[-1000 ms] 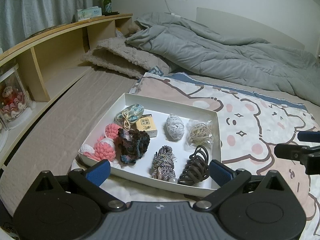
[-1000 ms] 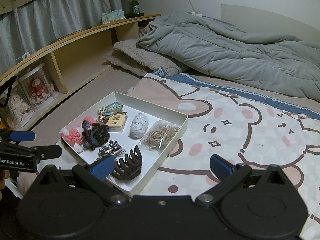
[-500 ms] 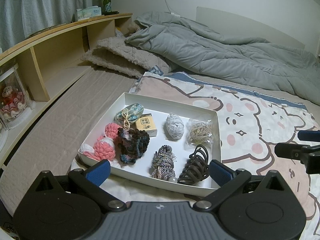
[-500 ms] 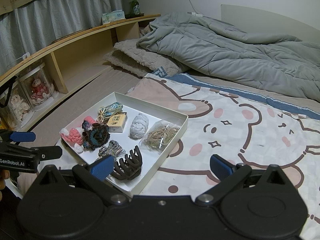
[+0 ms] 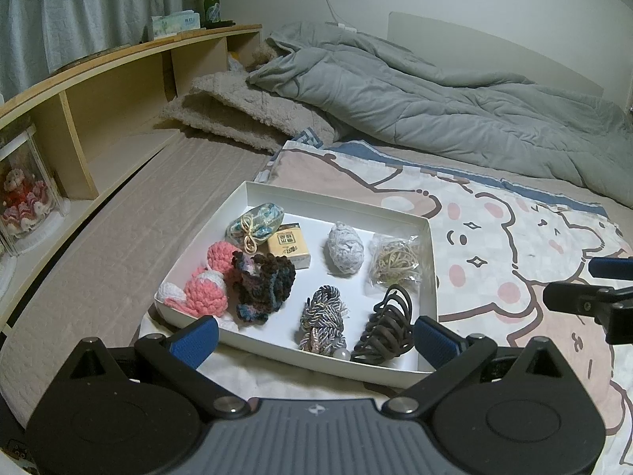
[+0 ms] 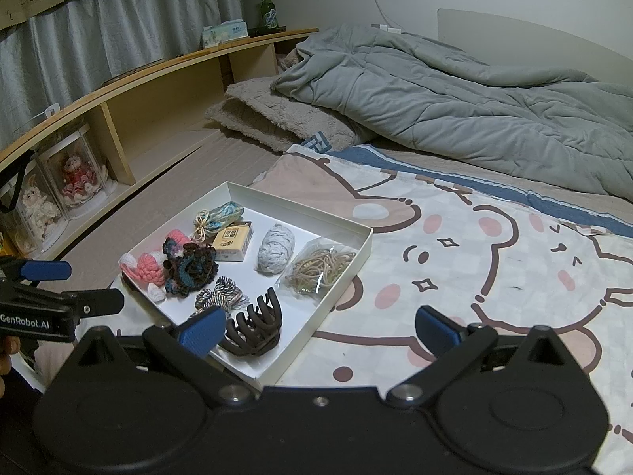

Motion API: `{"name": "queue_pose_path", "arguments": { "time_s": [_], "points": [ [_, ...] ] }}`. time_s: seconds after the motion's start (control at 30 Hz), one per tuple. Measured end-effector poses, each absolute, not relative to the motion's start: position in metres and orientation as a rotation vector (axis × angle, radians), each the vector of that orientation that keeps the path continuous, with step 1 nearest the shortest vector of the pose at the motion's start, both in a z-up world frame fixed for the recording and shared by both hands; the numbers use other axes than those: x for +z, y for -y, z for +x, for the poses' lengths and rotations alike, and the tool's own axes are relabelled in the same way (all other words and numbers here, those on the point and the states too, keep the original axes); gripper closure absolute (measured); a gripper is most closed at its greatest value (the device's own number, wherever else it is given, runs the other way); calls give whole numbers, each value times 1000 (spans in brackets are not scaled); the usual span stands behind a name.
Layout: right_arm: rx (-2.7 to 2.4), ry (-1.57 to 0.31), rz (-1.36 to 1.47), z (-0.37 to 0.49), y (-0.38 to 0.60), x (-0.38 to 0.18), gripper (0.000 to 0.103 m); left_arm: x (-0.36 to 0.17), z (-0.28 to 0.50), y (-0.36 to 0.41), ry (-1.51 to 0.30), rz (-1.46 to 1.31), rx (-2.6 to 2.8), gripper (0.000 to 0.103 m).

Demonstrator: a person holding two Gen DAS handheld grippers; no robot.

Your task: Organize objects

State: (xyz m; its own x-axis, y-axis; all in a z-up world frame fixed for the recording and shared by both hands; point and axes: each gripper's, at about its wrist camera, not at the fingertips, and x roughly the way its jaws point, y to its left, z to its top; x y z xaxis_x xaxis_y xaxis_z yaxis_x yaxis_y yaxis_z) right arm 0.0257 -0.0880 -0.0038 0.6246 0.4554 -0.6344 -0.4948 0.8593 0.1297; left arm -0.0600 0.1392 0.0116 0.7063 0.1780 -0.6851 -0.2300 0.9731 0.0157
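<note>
Both tongs, left [image 5: 314, 334] and right [image 6: 318, 330], gape wide, empty. The brown hair claw [image 5: 385, 330] lies in the white tray's [image 5: 336, 206] near right corner; probably light, rigid, slippery: pinch across its spine

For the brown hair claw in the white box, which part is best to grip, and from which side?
Probably the hair claw's curved back, from above, fingers across its narrow width. It lies at the box's near right corner, close to both walls, so a sideways approach looks blocked. The left gripper, open, is nearest; the corded tie lies beside it.
</note>
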Motion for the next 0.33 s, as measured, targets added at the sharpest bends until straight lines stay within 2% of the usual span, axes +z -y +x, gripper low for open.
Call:
{"name": "queue_pose_path", "arguments": {
  "time_s": [0.33],
  "points": [
    [547,-711,-59,26,89,-4,0,10,-61,-138,-756,-71,221,0]
  ]
}}
